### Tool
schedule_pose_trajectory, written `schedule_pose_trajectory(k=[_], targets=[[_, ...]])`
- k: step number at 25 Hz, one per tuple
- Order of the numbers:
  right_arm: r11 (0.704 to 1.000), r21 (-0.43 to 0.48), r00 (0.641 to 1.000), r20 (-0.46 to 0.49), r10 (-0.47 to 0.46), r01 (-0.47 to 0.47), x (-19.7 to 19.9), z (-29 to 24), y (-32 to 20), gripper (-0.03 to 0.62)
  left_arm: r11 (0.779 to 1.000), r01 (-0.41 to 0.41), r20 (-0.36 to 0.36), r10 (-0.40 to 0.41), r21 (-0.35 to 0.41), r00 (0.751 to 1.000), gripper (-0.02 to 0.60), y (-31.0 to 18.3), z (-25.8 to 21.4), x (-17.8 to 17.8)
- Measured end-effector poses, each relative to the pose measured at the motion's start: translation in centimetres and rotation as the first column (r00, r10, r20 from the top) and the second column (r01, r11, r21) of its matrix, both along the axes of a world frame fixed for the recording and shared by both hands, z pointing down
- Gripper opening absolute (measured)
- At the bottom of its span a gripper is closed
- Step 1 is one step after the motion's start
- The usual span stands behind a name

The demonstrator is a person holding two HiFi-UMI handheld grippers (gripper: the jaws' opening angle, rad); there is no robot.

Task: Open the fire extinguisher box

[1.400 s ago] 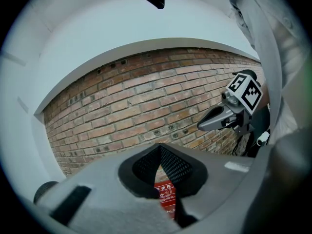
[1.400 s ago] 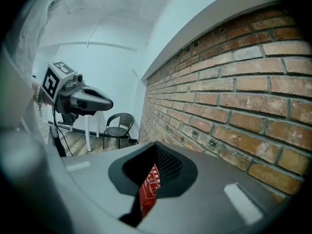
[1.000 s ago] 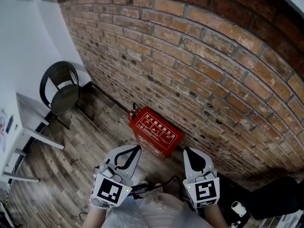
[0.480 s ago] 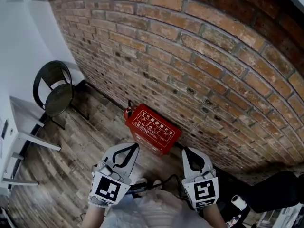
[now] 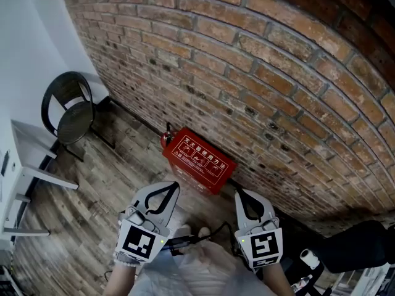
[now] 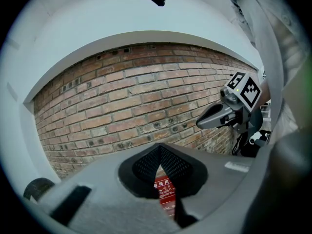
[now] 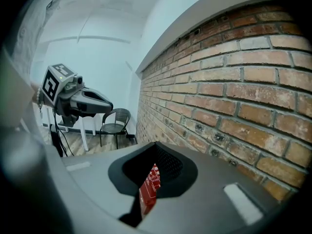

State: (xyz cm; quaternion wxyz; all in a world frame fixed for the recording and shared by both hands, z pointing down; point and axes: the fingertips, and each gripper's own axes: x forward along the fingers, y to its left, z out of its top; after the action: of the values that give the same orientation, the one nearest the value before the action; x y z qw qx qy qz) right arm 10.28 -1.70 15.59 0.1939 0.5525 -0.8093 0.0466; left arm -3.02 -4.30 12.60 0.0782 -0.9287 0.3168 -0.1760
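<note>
Clearly, you held the left hand-held gripper (image 5: pixel 171 189) and the right hand-held gripper (image 5: pixel 238 194) near your body, both with jaws closed on nothing. Approach looked to be the step in hand: the box (image 5: pixel 199 160) stood shut on the floor (image 5: pixel 92 214) against the brick wall (image 5: pixel 278 73), well beyond them. Next you would likely need to stoop and reach its lid edge. Only the head view showed the whole lid; each gripper view caught a red sliver.
</note>
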Motion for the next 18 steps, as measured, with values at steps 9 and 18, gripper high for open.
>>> schedule_pose_trajectory(k=[9, 18], targets=[[0.997, -0.072, 1.000, 0.015, 0.002, -0.001, 0.1, 3.1, 0.2, 0.006, 0.997, 0.025, 0.026, -0.023, -0.067, 0.999, -0.005, 0.2, 2.9, -1.2], [0.985, -0.168, 0.999, 0.025, -0.039, 0.043, -0.6, 8.3, 0.2, 0.006, 0.991, -0.018, 0.039, 0.023, -0.131, 0.999, -0.005, -0.1, 7.3, -0.4]])
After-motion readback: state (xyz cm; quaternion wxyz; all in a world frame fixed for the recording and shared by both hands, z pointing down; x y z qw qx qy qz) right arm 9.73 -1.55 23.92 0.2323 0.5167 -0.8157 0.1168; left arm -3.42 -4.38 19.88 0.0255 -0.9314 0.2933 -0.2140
